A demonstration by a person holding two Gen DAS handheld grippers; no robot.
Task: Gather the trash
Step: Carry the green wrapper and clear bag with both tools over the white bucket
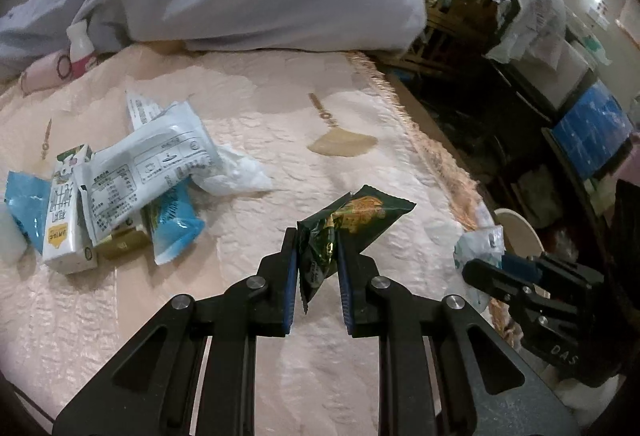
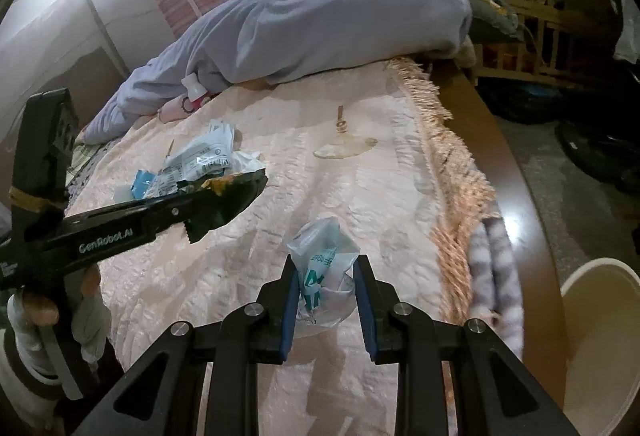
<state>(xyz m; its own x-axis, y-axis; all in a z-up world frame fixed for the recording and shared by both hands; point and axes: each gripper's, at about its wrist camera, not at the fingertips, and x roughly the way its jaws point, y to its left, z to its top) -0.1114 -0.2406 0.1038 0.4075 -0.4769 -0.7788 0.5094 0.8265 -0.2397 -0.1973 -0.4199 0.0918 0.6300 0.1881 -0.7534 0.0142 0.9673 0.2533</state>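
Green snack wrapper [image 1: 340, 232] pinched in left gripper [image 1: 318, 236] jaws, crumpled plastic wrapper [image 2: 326, 276] clamped in right gripper [image 2: 326, 264] jaws

Glossy wrappers on quilted satin-like cloth

We see a dark green foil snack wrapper [image 1: 352, 220], shiny and creased, and a thin crinkled white plastic bag with teal print [image 2: 326, 276], over a pale pink quilted bedspread [image 1: 320, 164] with a soft sheen and a rough fringed edge. We note the matt black plastic gripper arms with blue ribbed rubbery pads [image 1: 291, 276] and polished metal rivets.
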